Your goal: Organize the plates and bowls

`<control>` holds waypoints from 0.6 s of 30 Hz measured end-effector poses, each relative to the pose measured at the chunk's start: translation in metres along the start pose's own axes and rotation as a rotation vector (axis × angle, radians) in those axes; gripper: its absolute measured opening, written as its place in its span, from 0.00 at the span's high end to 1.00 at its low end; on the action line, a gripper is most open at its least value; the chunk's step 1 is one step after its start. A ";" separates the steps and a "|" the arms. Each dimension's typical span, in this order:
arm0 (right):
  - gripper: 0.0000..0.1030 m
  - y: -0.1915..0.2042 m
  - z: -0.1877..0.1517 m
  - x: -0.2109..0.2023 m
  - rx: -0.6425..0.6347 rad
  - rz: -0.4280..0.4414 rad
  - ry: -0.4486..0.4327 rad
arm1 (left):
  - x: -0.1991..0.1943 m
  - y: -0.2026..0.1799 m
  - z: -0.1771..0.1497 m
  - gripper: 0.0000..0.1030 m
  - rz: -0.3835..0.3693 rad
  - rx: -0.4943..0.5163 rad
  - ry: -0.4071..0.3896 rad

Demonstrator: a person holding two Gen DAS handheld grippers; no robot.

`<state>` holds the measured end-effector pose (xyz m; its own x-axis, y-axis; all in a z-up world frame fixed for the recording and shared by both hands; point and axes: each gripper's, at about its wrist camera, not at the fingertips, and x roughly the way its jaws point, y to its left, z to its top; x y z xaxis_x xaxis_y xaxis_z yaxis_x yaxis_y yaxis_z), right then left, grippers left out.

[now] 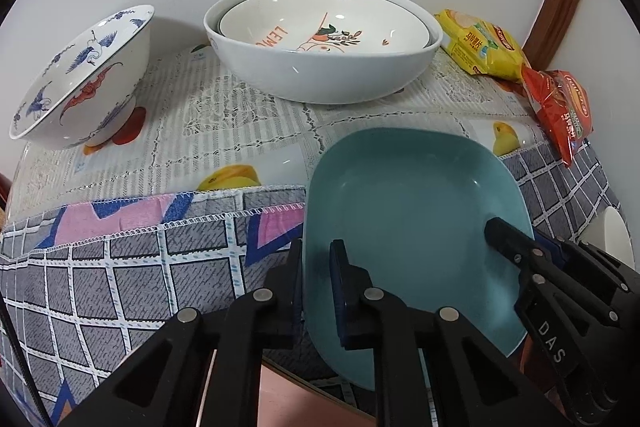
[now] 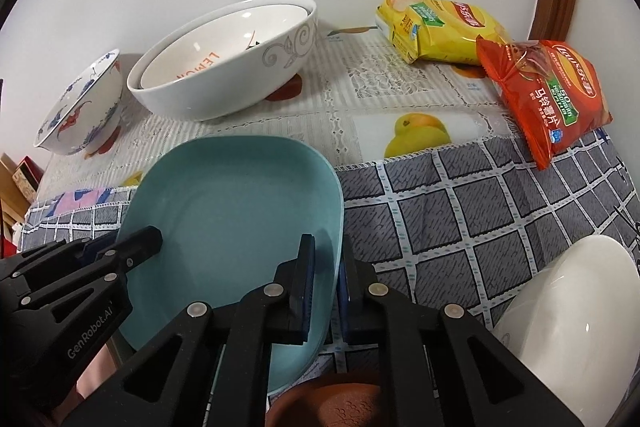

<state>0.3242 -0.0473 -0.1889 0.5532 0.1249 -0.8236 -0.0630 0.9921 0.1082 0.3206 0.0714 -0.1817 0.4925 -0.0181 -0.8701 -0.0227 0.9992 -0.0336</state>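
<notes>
Both tongs, left [image 1: 318, 281] and right [image 2: 326, 277], clamp opposite rims of the teal plate [image 1: 404, 211]; lifting it level toward the nested bowls [image 1: 324, 39] likely follows.

Cloth-covered table [image 2: 460, 227], 3 bowls (1 nested) [image 1: 320, 67], teal plate [image 1: 408, 227], 2 snack bags [image 2: 548, 95]

Teal plate [image 1: 400, 211], grey checked cloth [image 1: 120, 291] — crane-patterned bowl [image 1: 80, 83]
</notes>
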 end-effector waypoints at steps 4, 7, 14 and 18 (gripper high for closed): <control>0.86 0.001 0.000 0.001 0.003 0.004 0.004 | 0.002 0.000 0.000 0.88 -0.006 0.002 0.006; 0.89 0.001 -0.002 0.000 0.012 -0.003 -0.024 | 0.002 0.000 0.000 0.87 -0.010 0.002 0.005; 0.91 -0.001 -0.002 -0.014 0.020 0.007 -0.086 | -0.010 0.005 0.000 0.89 -0.041 -0.022 -0.032; 0.92 -0.002 0.000 -0.024 0.027 0.023 -0.109 | -0.019 0.003 0.000 0.89 -0.036 -0.011 -0.057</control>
<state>0.3111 -0.0527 -0.1695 0.6390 0.1443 -0.7555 -0.0548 0.9883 0.1424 0.3110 0.0747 -0.1651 0.5417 -0.0512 -0.8390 -0.0138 0.9975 -0.0697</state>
